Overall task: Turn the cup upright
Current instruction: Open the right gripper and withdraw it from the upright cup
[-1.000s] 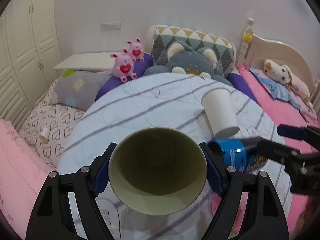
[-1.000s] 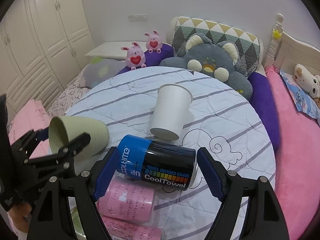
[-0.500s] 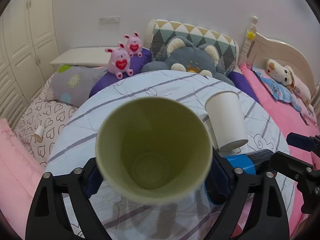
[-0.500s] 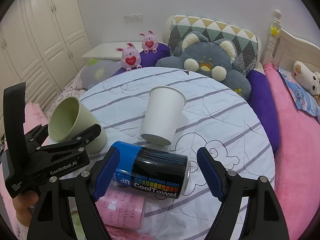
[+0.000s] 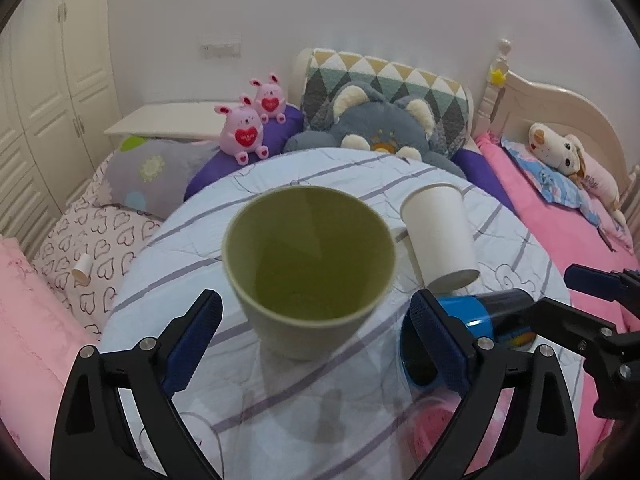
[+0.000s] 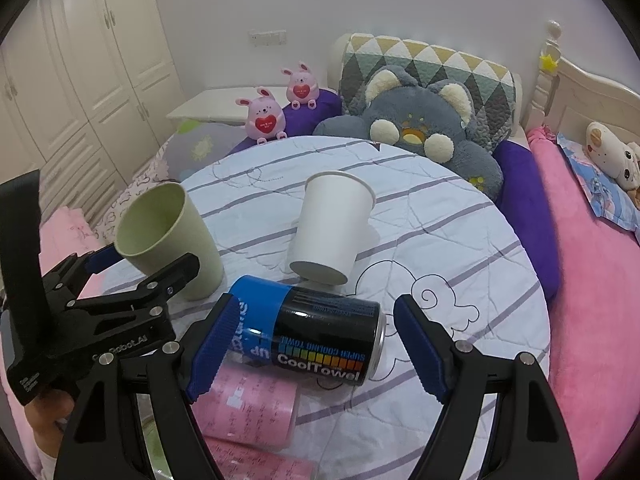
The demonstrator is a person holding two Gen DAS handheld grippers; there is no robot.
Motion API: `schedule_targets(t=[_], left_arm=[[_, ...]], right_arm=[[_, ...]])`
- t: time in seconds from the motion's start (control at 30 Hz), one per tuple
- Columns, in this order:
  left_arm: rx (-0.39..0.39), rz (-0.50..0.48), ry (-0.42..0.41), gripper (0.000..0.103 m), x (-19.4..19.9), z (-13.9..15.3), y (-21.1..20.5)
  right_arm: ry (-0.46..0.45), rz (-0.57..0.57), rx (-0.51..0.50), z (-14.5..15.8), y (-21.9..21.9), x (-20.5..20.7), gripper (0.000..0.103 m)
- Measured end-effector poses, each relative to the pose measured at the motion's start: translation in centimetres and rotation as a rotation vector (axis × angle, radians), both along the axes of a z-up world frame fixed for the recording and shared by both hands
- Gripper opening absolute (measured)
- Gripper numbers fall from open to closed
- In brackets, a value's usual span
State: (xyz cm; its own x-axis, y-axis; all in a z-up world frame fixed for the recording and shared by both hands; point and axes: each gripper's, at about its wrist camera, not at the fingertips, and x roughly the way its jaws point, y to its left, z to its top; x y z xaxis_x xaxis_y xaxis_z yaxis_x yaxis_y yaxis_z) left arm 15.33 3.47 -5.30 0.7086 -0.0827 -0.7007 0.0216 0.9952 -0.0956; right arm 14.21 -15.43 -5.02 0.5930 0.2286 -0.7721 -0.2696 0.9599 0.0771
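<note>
A pale green cup (image 5: 310, 272) stands upright, mouth up, on the round striped table (image 5: 328, 172); it also shows in the right wrist view (image 6: 168, 236). My left gripper (image 5: 316, 336) is open, its blue pads apart on either side of the cup, not touching it. It shows at the left of the right wrist view (image 6: 140, 276). My right gripper (image 6: 312, 344) is open and empty, its pads wide around a blue and black CoolTowel can (image 6: 316, 340) that lies on its side.
A white paper cup (image 6: 332, 228) lies tilted on the table, mouth away from me. Pink printed rolls (image 6: 256, 408) lie near the front edge. Plush toys and pillows (image 6: 424, 120) sit behind the table, pink bedding (image 6: 592, 280) to the right, wardrobes to the left.
My left gripper tipped the green cup from lying mouth-forward to upright, set it on the table and opened. The right gripper barely moved.
</note>
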Motion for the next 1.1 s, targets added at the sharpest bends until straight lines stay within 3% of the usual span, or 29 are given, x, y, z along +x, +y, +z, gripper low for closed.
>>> schedule_targets(t=[0.3, 0.57, 1.1], left_arm=[[0.045, 0.038, -0.121, 0.103, -6.3, 3.4, -0.6], [0.156, 0.080, -0.193, 0.103, -11.7, 4.3, -2.6], [0.176, 0.098, -0.240, 0.103, -15.9, 4.7, -6.1]], right_arm=[[-0.068, 0.017, 0.061, 1.1, -0.8, -4.0, 0.081], [-0.155, 0.048, 0.107, 1.8, -2.0, -8.2, 0.081], [-0.251, 0.103, 0.127, 1.7, -5.1, -12.2, 0.081]])
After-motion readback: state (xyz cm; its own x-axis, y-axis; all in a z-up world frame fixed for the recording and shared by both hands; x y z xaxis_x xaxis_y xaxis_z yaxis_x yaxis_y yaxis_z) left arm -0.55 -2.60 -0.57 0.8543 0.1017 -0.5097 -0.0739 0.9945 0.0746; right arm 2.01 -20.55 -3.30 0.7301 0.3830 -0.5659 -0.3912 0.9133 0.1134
